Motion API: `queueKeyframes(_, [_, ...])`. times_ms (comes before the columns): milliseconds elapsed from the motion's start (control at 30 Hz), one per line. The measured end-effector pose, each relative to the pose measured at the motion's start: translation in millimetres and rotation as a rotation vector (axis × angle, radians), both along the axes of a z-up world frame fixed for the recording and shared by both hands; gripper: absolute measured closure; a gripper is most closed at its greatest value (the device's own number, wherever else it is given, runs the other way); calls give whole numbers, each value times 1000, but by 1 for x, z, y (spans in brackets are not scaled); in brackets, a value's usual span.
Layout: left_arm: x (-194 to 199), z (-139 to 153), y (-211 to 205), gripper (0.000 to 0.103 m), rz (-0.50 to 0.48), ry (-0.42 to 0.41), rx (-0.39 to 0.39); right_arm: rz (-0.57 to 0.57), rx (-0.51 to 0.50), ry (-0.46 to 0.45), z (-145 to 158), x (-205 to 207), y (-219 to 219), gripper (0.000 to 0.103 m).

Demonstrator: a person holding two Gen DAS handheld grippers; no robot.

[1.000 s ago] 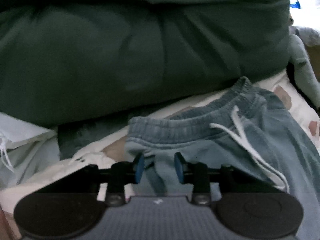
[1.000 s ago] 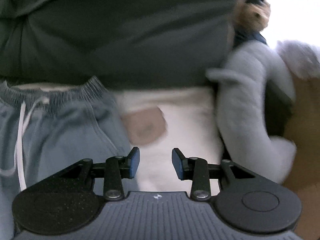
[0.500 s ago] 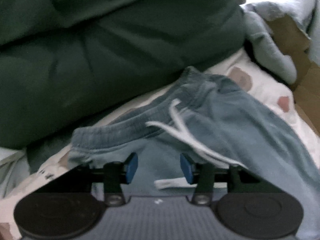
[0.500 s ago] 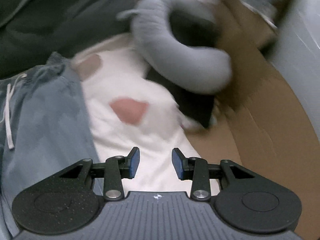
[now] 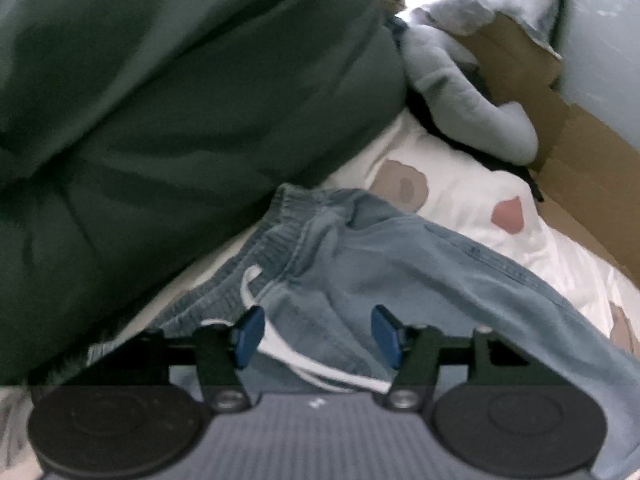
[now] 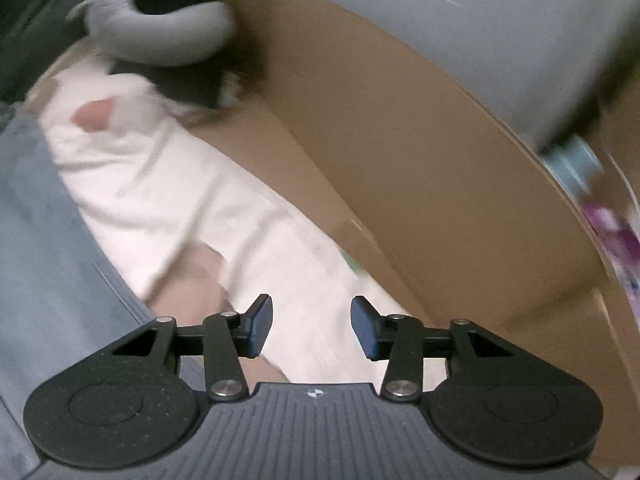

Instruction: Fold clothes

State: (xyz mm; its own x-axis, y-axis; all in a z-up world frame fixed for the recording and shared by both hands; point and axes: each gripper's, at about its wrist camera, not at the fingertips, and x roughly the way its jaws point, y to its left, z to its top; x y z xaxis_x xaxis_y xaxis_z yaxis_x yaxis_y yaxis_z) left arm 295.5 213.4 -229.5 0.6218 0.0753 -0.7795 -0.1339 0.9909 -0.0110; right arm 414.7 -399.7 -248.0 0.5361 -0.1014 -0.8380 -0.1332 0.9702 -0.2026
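1. Since a second ago the left gripper (image 5: 316, 336) has slid along the waistband, so the blue trousers (image 5: 400, 264) now run off to the right in its view. The right gripper (image 6: 312, 328) has swung away from the waistband to the bed sheet (image 6: 192, 208) beside the cardboard box (image 6: 400, 152).
2. The left jaws have just been opening and stand apart, with the trousers' fabric and white drawstring (image 5: 256, 300) showing between them but not pinched. The right jaws have also just widened – apart, nothing between them.
3. The trousers lie on the bed, waistband against the dark green duvet (image 5: 160, 100), legs trailing to the right; a grey stuffed toy (image 5: 460, 92) sits near the box.
4. To do this step well, I would take the waistband through both layers, tuck the drawstring in – and send the right gripper to the hem.
5. No brand, label or writing is readable.
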Motion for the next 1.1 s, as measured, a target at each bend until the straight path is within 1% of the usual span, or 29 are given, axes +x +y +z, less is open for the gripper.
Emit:
queueKeyframes(33, [4,0,-4,41,0,11,-2,-24,0,-2,-2,-11,-8,53])
queueKeyframes(100, [13,1,-12,41,-3,34,-8,-35,-58,-14,-9,-32,-15,53])
queueKeyframes(233, [32,6,-31,40,-41,56,0,-83,-38,-42,-16,-70,-27,53])
queueKeyframes(400, [51,5,-57,36,-77,102,14,-151,-4,-46,-22,-102,-38,53])
queueKeyframes(467, [56,0,-68,36,-109,129,35,-168,15,-57,-30,-118,-40,52])
queueKeyframes(533, [57,-6,-79,36,-152,141,48,-183,5,-52,-45,-133,-38,52])
queueKeyframes(600, [54,-13,-87,36,-171,130,28,-211,21,-44,-59,-145,-39,52])
queueKeyframes(733, [44,-26,-90,36,-159,87,-85,-240,58,-35,-80,-158,-40,53])
queueKeyframes(767, [42,-31,-91,36,-158,86,-97,-239,55,-39,-82,-160,-40,54])
queueKeyframes(833, [41,-41,-90,36,-143,111,-111,-248,56,-48,-82,-162,-43,77])
queueKeyframes(867, [40,-45,-90,37,-134,126,-118,-268,68,-47,-81,-164,-47,86])
queueKeyframes(900, [39,-48,-88,37,-129,134,-129,-288,81,-45,-80,-167,-52,91])
queueKeyframes(967, [37,-50,-86,37,-132,134,-132,-324,92,-45,-76,-173,-60,97])
queueKeyframes(1033, [36,-52,-85,37,-141,134,-112,-342,81,-53,-70,-183,-64,98])
queueKeyframes(1100, [35,-54,-84,37,-143,140,-108,-361,83,-54,-64,-192,-69,98])
